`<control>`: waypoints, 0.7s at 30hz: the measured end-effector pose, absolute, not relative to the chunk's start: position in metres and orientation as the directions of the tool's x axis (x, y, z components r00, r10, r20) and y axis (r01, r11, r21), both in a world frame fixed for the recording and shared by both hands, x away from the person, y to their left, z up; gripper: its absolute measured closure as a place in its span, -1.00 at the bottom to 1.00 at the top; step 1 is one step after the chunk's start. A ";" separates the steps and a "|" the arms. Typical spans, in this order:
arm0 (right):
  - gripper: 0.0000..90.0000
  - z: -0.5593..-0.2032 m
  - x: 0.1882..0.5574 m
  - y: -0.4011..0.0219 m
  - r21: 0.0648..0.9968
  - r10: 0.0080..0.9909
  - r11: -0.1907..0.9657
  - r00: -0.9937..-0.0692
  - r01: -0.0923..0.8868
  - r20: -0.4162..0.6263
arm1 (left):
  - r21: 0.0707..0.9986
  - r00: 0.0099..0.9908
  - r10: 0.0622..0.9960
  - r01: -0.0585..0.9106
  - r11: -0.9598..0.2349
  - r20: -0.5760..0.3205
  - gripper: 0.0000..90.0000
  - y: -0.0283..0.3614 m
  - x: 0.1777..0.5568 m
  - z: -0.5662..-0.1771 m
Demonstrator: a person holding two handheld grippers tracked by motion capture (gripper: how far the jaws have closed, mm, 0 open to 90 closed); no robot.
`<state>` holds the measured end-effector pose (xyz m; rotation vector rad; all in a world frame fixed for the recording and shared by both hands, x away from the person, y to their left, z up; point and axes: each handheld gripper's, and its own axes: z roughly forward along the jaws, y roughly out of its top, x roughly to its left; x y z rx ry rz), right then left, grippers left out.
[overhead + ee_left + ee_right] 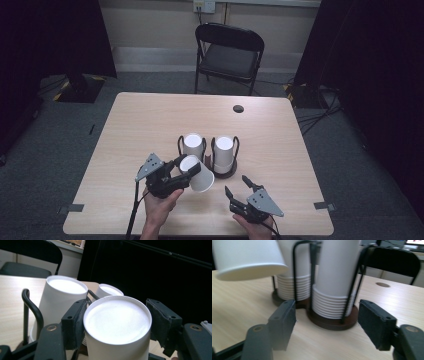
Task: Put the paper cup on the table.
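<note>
The left gripper (181,169) holds a single white paper cup (196,173), base end toward the gripper. Its jaws are closed on the cup's sides: in the left gripper view the two black pads (75,322) press against the cup (117,325) from either side. In the high view the cup lies tilted, rim pointing to the right and slightly toward the person, held above the light wooden desk (150,120) just in front of the cup holder.

The black wire cup holder with a dark round base (227,172) stands near the middle of the desk. It carries two upright stacks of inverted white paper cups: the left stack (192,145) and the right stack (224,152), side by side. In the right gripper view the nested rims of both stacks (329,302) show as rings above the base.

The right gripper (240,187) is at the near edge of the desk, to the right of the held cup and well apart from it. Its jaws stand open with nothing between the pads (375,325); the holder lies beyond them.

A black folding chair (229,55) stands behind the desk. A dark round hole (238,108) sits in the desk's far side.
</note>
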<state>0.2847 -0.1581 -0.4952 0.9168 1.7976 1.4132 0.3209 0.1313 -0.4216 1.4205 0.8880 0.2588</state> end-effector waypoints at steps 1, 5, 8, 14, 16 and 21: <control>-0.26 -0.494 0.284 -0.153 0.975 0.824 0.178 -0.562 0.134 -0.073 | 0.913 0.667 0.631 0.358 0.197 -0.398 -0.22 0.131 0.321 -0.425; -0.12 -0.494 0.282 -0.143 0.974 0.787 0.202 -0.610 0.107 -0.096 | 0.896 0.675 0.593 0.383 0.226 -0.438 -0.22 0.132 0.321 -0.431; 0.00 -0.494 0.282 -0.139 0.974 0.764 0.209 -0.636 0.088 -0.107 | 0.881 0.672 0.574 0.404 0.245 -0.468 -0.22 0.133 0.320 -0.433; 0.16 -0.492 0.281 -0.133 0.977 0.739 0.209 -0.659 0.029 -0.139 | 0.851 0.673 0.522 0.439 0.289 -0.524 -0.22 0.135 0.317 -0.437; 0.23 -0.492 0.281 -0.132 0.980 0.728 0.199 -0.671 0.006 -0.144 | 0.850 0.670 0.525 0.440 0.288 -0.525 -0.22 0.135 0.316 -0.437; 0.31 -0.493 0.283 -0.129 0.979 0.716 0.194 -0.673 -0.063 -0.185 | 0.838 0.669 0.506 0.458 0.295 -0.544 -0.22 0.133 0.317 -0.438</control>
